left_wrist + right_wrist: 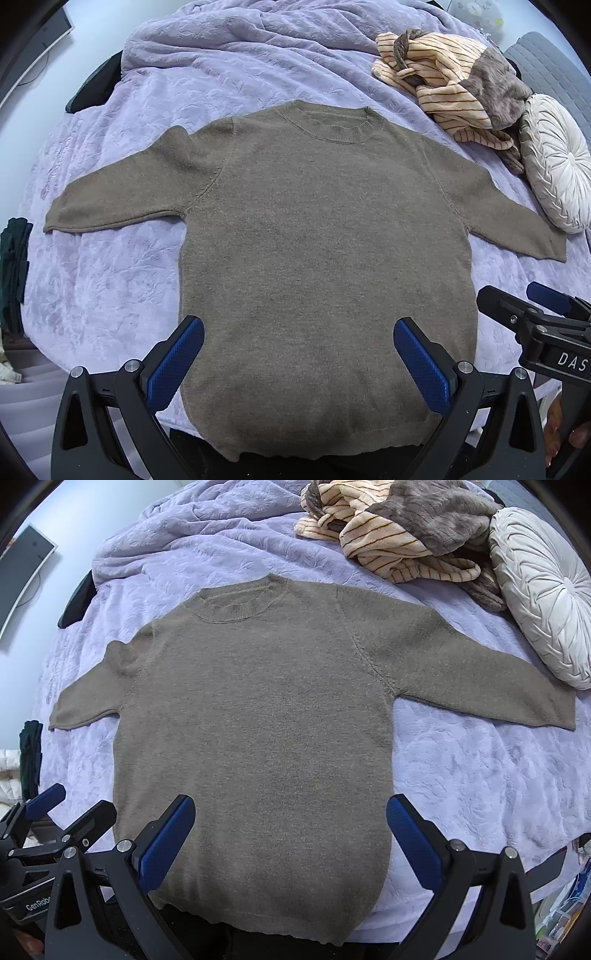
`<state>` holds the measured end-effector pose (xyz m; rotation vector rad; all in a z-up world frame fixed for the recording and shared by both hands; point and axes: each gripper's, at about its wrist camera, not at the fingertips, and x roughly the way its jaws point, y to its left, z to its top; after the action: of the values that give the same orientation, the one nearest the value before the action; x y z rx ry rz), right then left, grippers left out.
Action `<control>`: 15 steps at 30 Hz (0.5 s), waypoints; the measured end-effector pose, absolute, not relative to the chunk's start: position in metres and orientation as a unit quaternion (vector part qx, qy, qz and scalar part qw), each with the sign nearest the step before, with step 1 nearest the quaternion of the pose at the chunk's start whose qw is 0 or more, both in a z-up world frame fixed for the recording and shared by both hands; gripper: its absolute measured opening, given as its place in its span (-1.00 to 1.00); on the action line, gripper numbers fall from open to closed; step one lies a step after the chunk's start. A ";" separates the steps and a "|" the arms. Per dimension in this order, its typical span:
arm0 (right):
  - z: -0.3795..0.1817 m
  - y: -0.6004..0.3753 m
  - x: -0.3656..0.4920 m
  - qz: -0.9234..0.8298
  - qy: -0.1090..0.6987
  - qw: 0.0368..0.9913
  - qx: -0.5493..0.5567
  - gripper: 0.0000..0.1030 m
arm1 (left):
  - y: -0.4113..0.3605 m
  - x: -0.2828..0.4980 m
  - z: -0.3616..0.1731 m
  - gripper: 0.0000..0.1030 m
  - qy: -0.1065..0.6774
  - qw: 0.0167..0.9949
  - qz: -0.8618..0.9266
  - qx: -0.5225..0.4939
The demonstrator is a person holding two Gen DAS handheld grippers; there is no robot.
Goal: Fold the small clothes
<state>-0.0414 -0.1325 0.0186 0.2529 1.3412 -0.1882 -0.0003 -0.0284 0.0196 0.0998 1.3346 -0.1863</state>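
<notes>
A taupe knit sweater [317, 236] lies flat on the lavender bedspread [110, 280], neck away from me, both sleeves spread out to the sides; it also shows in the right wrist view [258, 716]. My left gripper [297, 347] is open and empty, hovering above the sweater's lower body near the hem. My right gripper [290, 823] is open and empty, also above the lower body. Each gripper shows at the other view's edge: the right one [535, 314] and the left one [55, 812].
A crumpled pile of striped cream and grey clothes [450, 85] [399, 528] lies at the far right. A round white pleated cushion [557, 158] [543, 590] sits beside it. Dark green cloth [14, 266] hangs off the bed's left edge.
</notes>
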 end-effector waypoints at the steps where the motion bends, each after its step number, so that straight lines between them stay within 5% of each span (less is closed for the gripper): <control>1: 0.018 -0.132 -0.041 -0.091 0.621 0.770 0.114 1.00 | -0.028 -0.001 0.019 1.00 0.619 0.779 -0.087 0.044; 15: 0.016 -0.116 -0.039 -0.111 0.623 0.766 0.116 1.00 | -0.007 0.011 0.003 1.00 0.627 0.769 -0.124 0.011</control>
<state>-0.0386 -0.1164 0.0165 0.2513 1.3533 -0.2404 0.0109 -0.0065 0.0026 0.0233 1.3602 -0.2689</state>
